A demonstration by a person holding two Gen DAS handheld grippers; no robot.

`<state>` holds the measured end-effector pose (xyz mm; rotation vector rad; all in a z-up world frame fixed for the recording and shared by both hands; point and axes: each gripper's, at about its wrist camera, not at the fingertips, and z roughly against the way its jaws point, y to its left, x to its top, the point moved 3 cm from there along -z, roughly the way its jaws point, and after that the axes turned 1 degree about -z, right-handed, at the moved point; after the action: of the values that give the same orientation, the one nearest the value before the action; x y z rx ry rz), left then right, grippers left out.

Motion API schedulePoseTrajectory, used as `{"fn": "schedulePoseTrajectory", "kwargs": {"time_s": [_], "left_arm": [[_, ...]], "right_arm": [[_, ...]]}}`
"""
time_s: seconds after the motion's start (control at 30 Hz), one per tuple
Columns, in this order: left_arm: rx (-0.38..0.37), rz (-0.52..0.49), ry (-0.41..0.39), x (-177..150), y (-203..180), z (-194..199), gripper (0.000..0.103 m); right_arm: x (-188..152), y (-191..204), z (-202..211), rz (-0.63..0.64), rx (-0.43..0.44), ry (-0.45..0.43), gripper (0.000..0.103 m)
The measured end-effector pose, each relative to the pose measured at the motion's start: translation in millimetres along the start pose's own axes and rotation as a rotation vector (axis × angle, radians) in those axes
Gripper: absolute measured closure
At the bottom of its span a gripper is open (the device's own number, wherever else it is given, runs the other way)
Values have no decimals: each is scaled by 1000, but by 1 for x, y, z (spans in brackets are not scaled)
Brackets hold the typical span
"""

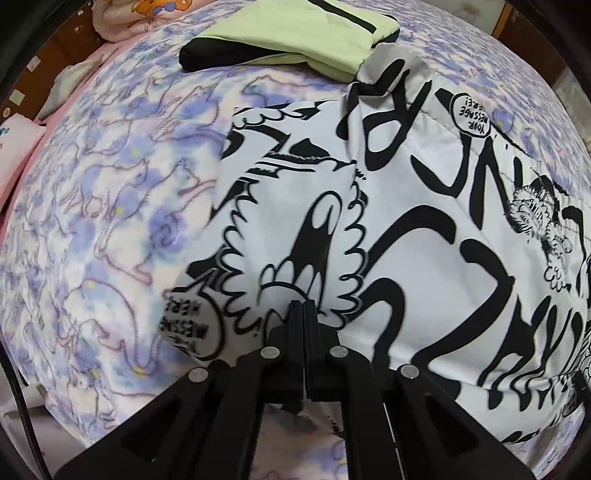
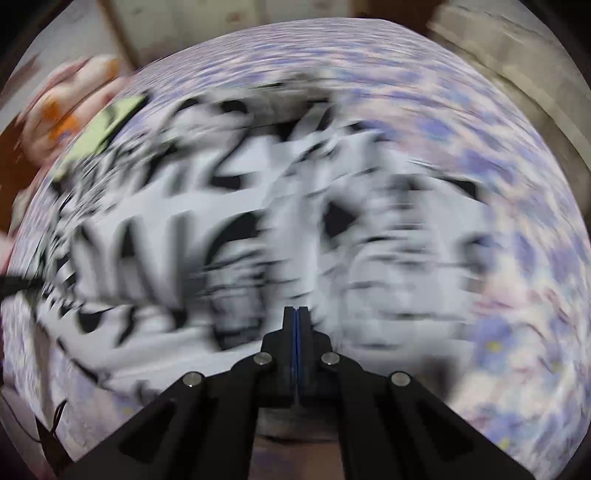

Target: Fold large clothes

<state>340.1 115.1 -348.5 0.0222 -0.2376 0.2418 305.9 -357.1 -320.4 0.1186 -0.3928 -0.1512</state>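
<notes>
A large white garment with black comic-style print [image 1: 406,221] lies on a bed with a purple and pink patterned blanket [image 1: 110,221]. My left gripper [image 1: 303,306] is shut at the garment's near edge, and the fabric bulges up just ahead of its tips; whether cloth is pinched between them is hidden. In the right wrist view, which is heavily motion-blurred, the same garment [image 2: 221,221] spreads across the blanket [image 2: 517,258]. My right gripper [image 2: 296,312] is shut with its tips over the garment's near part; no cloth shows clearly between them.
A folded light-green and black garment [image 1: 295,40] lies at the far side of the bed, touching the printed garment's far corner; it also shows in the right wrist view [image 2: 107,125]. Pink bedding with an orange cartoon print [image 1: 140,14] is at the far left. Wooden furniture borders the bed.
</notes>
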Motion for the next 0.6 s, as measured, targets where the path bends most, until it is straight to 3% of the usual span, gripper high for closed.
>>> {"fn": "schedulePoseTrajectory", "kwargs": {"time_s": [0.07,0.17,0.37,0.5,0.6], "left_arm": [[9,1,2,1,6,4,102],[23,-16,2,0,9,5,102],[46,-24,7,7,6,-5,102],[36,18,9,10,14,-10,102],[67,25,-14,14,7,6,102]], "right_arm": [[3,-14,3,-39,6,-1,103],[-3,-11,3,39,-49,3,103],[-23,-28,-1,-85,-29,12,103],[-30,-26,1,-79,-36,19,103],[-18,-13,15,-46,-79,-2,103]]}}
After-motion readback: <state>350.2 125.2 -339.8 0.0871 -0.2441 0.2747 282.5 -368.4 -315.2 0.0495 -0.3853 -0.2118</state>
